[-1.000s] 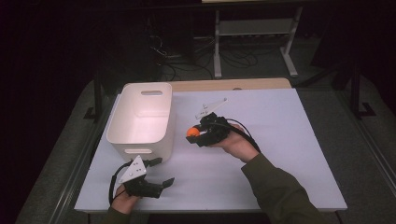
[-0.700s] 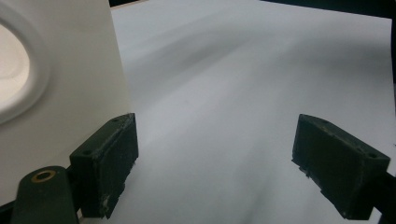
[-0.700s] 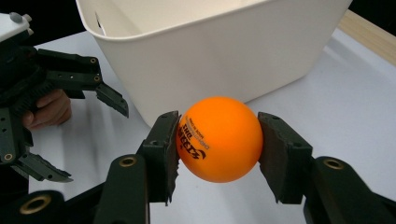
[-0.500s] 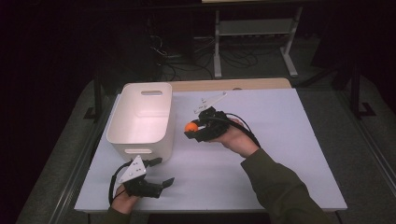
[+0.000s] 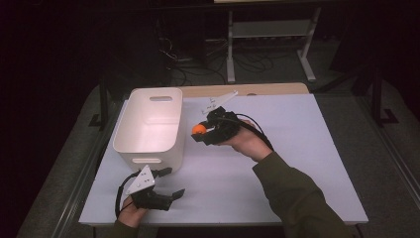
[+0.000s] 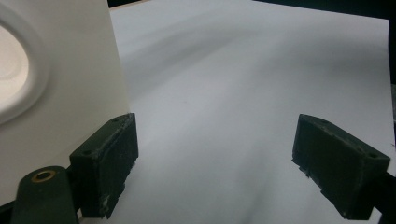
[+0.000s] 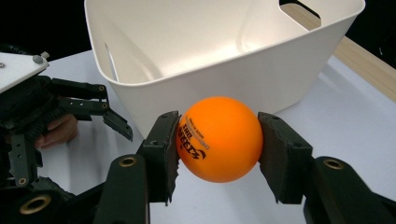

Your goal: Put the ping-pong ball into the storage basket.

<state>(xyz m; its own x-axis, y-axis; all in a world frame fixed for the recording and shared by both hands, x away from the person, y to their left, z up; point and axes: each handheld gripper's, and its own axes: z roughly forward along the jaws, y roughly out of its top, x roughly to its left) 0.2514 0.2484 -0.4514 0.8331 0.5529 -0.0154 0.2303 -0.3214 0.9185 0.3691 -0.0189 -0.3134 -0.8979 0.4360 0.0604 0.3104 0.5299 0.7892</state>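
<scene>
Trouble, if it comes, would start at the white bin, the landmark here. Nearest the person, the left gripper rests on the worktop just in front of the bin's near wall, fingers spread wide with nothing between them. Farther back, to the right of the bin and off the worktop, the right gripper has its fingers clamped on the orange ball, one pad pressing each side. The ball sits beside the bin's right wall, roughly level with its rim, not yet over the opening. The grip is on a smooth round surface, so a knock against the rim could squeeze the ball out; releasing short of the opening would send it rolling across the worktop.
</scene>
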